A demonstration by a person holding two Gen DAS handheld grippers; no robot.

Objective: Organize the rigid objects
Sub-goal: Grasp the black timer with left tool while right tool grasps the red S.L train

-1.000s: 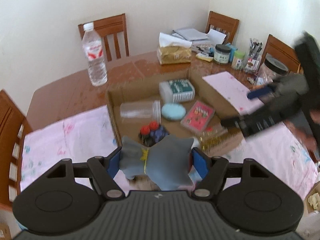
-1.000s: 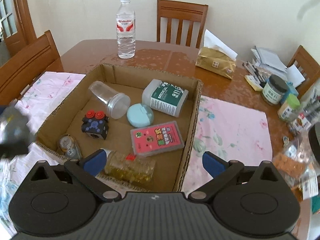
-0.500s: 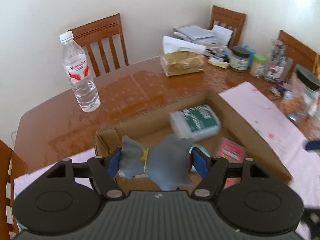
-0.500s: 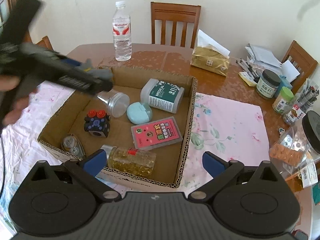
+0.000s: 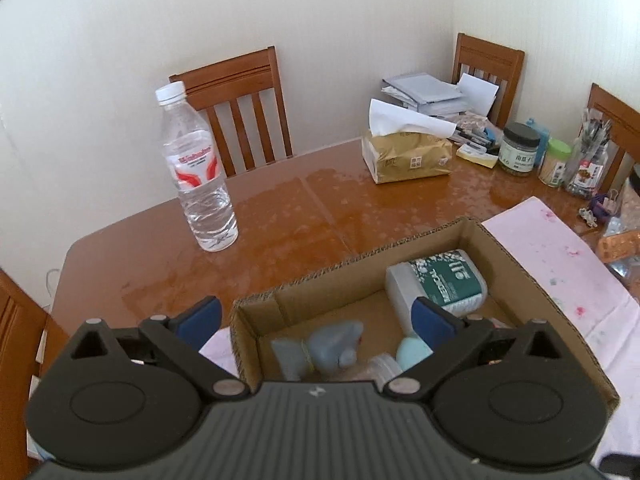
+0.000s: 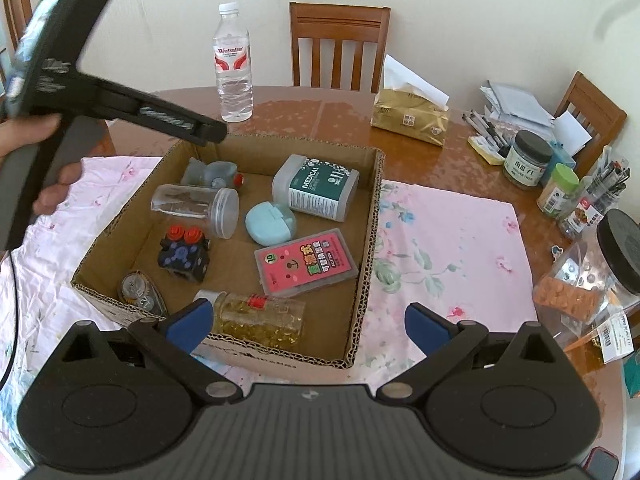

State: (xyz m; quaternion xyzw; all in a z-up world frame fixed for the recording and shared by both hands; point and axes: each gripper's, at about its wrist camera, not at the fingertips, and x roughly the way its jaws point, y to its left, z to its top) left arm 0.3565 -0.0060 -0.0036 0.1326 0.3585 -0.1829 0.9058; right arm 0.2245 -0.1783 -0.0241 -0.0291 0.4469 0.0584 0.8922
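While both grippers gape empty, the left gripper (image 5: 316, 316) hangs nearer the grey figure (image 6: 212, 174), lying crosswise at six o'clock below it in the cardboard box (image 6: 370, 216).

the left gripper (image 5: 316, 318) hung with its blue pads spread wide and nothing between them. just below and ahead of it, a grey figure (image 5: 320, 347) lay blurred in the near corner of a cardboard box (image 5: 516, 264). by the right pad sat a pale blue round case (image 5: 412, 352), and beyond that pad a white bottle with a green label (image 5: 438, 280) lay on its side. far ahead to the left, a water bottle (image 5: 198, 176) stood upright on the wooden table (image 5: 280, 216); a tissue pack (image 5: 408, 156) sat ahead to the right.
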